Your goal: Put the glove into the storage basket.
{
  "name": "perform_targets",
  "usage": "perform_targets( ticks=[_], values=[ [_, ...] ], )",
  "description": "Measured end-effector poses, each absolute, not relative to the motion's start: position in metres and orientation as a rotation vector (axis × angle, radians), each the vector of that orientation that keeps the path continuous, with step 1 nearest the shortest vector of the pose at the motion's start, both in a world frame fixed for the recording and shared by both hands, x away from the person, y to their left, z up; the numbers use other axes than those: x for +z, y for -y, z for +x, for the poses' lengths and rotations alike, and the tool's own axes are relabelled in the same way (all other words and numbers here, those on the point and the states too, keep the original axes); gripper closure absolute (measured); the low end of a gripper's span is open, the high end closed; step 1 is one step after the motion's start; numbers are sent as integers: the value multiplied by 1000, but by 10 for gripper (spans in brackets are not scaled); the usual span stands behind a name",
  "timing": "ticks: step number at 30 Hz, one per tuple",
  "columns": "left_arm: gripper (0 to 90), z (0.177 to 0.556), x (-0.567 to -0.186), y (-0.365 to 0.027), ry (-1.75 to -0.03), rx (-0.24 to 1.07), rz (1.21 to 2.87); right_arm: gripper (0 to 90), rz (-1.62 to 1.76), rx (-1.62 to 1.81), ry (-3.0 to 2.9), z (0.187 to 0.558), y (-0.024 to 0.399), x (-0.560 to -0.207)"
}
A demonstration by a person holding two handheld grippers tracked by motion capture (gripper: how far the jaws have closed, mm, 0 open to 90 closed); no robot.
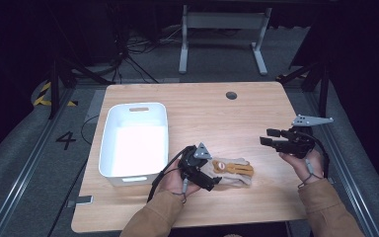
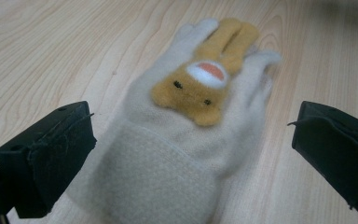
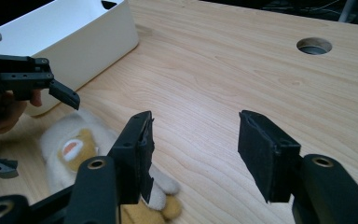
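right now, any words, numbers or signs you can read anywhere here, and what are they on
"4", in dark paint on the grey floor left of the table.
Yellow and black hazard stripes, a marking with no words, on the floor farther back on the left.
No readable text on the glove, the white bin or either gripper.

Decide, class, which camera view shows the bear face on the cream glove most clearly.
The left gripper view: the glove lies flat between the open left gripper's jaws, the bear face upright and close. The high view shows the glove small, the face a tan patch. The right gripper view shows it sideways, partly behind a jaw.
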State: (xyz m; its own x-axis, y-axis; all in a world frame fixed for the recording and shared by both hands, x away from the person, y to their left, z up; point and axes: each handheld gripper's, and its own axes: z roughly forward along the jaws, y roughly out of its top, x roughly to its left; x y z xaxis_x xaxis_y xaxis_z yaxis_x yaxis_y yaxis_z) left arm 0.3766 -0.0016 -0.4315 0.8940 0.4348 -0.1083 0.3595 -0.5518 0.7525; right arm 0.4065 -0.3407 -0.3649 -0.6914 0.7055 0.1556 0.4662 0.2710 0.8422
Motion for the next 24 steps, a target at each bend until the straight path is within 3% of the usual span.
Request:
perform_targets(
  ticks=[24],
  values=[
    [0,395,-455,11,-563,30,2275,451,1090,1381,-2287,400,345,-366]
  ],
)
